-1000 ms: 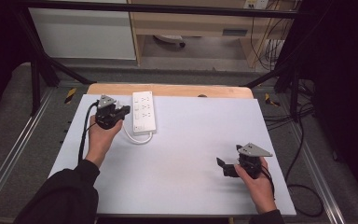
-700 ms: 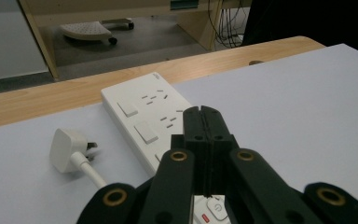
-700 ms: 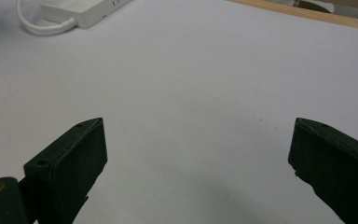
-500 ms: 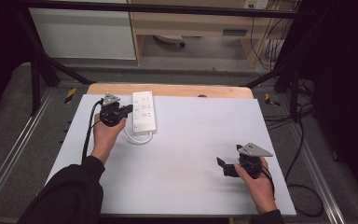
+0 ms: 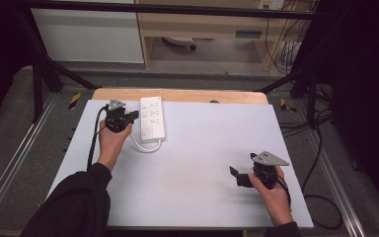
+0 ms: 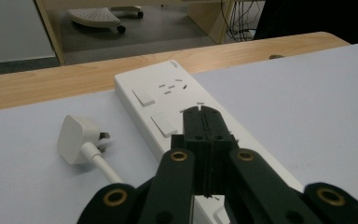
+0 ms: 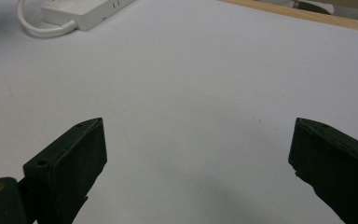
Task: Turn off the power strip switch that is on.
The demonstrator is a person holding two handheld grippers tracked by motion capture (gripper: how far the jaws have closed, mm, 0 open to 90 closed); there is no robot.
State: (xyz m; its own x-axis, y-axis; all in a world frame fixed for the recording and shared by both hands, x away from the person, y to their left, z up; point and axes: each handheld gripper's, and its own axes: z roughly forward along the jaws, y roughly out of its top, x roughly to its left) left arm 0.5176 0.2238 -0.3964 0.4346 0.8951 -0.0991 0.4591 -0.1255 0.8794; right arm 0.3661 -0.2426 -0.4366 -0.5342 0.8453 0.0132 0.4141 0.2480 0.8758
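White tabletop (image 5: 197,148): power strip (image 5: 152,118) and loose plug (image 6: 77,139); left gripper (image 6: 201,112) fingers together above strip; right gripper (image 5: 237,175) fingers apart, empty.

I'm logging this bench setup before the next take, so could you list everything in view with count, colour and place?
Power strip: one, white, far left part of the table, lengthwise away from the person.
Plug: one, white, lying on the sheet beside the strip, on its white cable.
Table: one, covered by a pale sheet, wooden edge at the far side.
Floor cables: several, dark, right of the table.
Cabinet: one, white, beyond the table at left.
Left gripper: one, black, jaws shut together over the strip's top face.
Right gripper: one, black, jaws wide open with nothing between, near right of the table.
Hands: two, each holding a gripper; dark sleeves.
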